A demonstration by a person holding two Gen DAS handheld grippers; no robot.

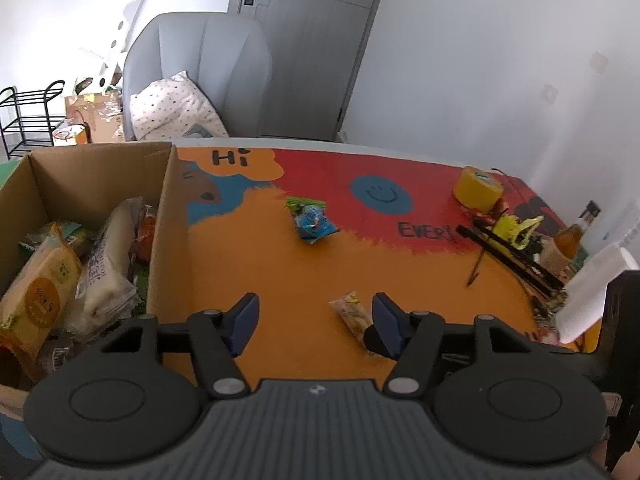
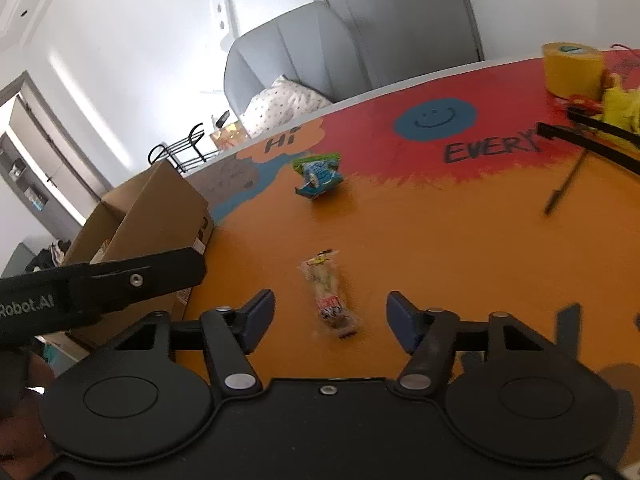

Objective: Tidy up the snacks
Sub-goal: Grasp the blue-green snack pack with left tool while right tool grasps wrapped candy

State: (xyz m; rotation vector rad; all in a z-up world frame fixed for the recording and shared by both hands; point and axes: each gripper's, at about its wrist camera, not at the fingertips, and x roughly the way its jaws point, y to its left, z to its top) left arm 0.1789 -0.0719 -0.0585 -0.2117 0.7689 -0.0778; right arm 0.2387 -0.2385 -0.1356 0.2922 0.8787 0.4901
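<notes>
Hovering over the orange tabletop [image 1: 300, 280], the left gripper [image 1: 316, 322] is standing parted with nothing between its pads; a clear snack packet [image 1: 354, 316] is lying just inside its right finger [image 1: 386, 326], contact unclear. The right gripper [image 2: 330, 316] is likewise tilting down at the table, released, with that same packet [image 2: 330, 300] lying between its fingers and touching neither. Farther off, a blue-and-green snack bag [image 1: 312, 220] is resting alone near the middle. At the left, an open cardboard box [image 1: 160, 216] is holding several wrapped snacks [image 1: 44, 292]. At the far right, a yellow tape roll [image 1: 478, 188], a yellow clamp [image 1: 516, 230], black rods [image 1: 516, 256] and a pen [image 1: 476, 268] are crowding the edge. A grey armchair [image 1: 200, 72] is sitting beyond the table.
</notes>
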